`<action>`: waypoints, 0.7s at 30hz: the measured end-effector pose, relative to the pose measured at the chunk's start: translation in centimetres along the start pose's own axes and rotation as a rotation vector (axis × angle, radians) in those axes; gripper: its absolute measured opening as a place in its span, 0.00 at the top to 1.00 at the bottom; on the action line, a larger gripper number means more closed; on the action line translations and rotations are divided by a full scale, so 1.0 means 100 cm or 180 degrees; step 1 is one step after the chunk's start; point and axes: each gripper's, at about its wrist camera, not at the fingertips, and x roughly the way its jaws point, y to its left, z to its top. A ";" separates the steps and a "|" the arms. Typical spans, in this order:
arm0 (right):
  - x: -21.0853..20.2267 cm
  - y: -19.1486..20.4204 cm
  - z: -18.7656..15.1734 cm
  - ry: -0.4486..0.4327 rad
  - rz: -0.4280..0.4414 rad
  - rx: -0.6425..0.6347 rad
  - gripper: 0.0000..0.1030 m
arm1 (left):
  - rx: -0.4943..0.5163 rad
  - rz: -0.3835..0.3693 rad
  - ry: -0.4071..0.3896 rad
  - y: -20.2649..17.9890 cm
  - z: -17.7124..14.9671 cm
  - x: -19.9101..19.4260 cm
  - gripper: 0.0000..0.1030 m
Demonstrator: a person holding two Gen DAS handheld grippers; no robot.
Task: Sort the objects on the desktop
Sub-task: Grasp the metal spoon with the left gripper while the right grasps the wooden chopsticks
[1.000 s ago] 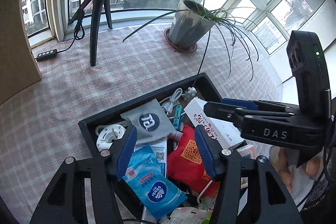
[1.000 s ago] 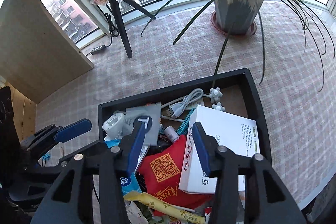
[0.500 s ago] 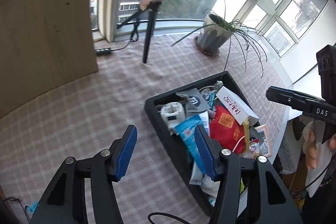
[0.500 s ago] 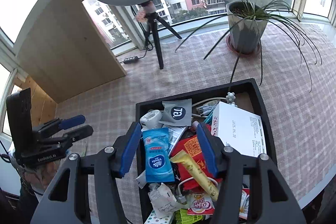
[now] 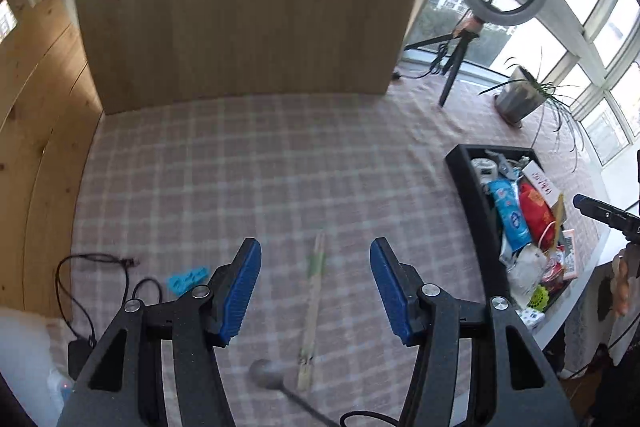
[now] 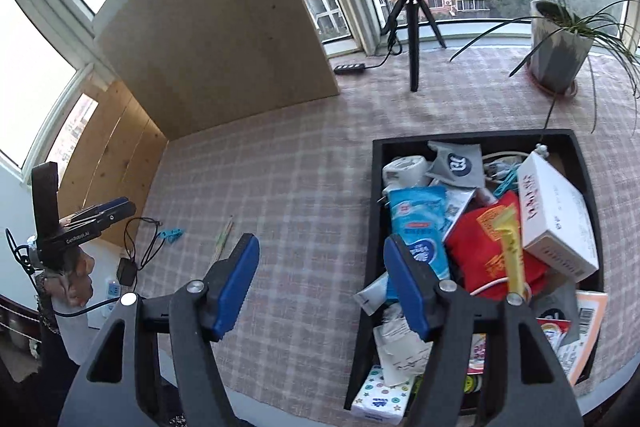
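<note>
A black tray [image 6: 376, 195] on the checked tablecloth is full of items: a blue wipes pack [image 6: 420, 223], a red packet [image 6: 480, 255], a white box [image 6: 556, 219], a grey pouch [image 6: 456, 163]. The tray also shows at the right of the left wrist view [image 5: 468, 187]. My left gripper [image 5: 316, 287] is open and empty above a pair of chopsticks [image 5: 314, 303], with a blue clip [image 5: 188, 277] to its left and a spoon [image 5: 266, 373] near it. My right gripper [image 6: 320, 283] is open and empty, its right finger over the tray's left edge.
A wooden board [image 6: 224, 39] stands at the back left. A ring light on a tripod [image 6: 412, 27] and a potted plant [image 6: 560, 51] stand by the window. A black cable with a charger [image 5: 80, 291] lies at the left. The table's front edge [image 6: 280, 403] is close.
Both grippers have pulled up and back from the tray. The left one has swung left over the cloth, so chopsticks, clip and spoon come into view.
</note>
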 end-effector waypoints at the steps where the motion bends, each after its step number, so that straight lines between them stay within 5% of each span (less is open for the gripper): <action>1: 0.009 0.005 -0.004 0.0037 0.0012 -0.0020 0.38 | -0.0066 0.0041 0.0077 0.011 -0.011 0.007 0.49; 12: 0.110 0.065 -0.029 0.0536 0.0269 -0.0140 0.38 | -0.0512 0.0111 0.0701 0.046 -0.102 0.076 0.52; 21: 0.217 0.153 -0.041 0.1040 0.0306 -0.0605 0.40 | -0.0633 0.0174 0.0901 0.037 -0.150 0.097 0.58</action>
